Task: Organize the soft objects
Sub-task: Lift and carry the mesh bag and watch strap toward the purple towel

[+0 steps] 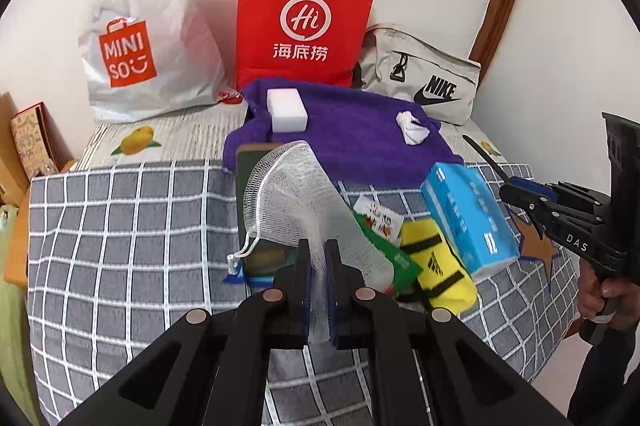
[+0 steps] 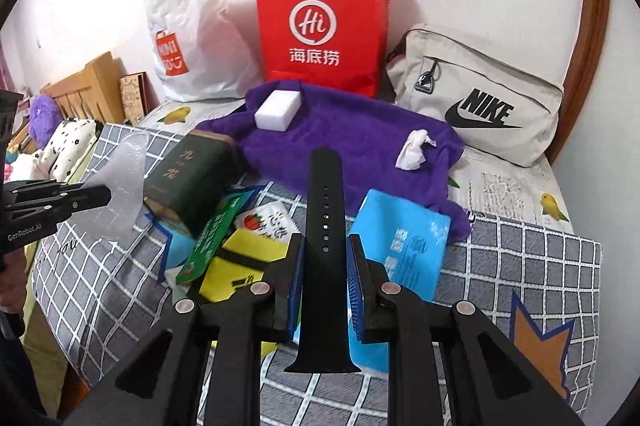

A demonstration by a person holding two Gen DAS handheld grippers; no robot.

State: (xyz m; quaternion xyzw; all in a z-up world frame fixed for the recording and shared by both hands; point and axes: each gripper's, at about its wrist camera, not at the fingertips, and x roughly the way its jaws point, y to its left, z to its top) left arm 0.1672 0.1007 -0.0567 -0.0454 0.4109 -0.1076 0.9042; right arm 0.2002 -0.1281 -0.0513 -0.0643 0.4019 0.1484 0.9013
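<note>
Clamping tight on a white mesh pouch (image 1: 296,194) with the left gripper (image 1: 318,258), holding it up over the grey checked bedspread (image 1: 120,226). Pinching a black watch strap (image 2: 326,226) in the right gripper (image 2: 324,254), jaws only narrowly apart, strap sticking out forward. Crowding underneath: dark green box (image 2: 192,182), green packet (image 2: 212,238), yellow sock (image 1: 438,262), blue tissue pack (image 1: 468,214). Lying further back, a purple towel (image 2: 352,142) carrying a white sponge block (image 2: 278,110) and crumpled tissue (image 2: 414,150) (bit messy). Lining the wall: Miniso bag (image 1: 148,22), red paper bag (image 1: 304,22), Nike pouch (image 2: 484,98).
</note>
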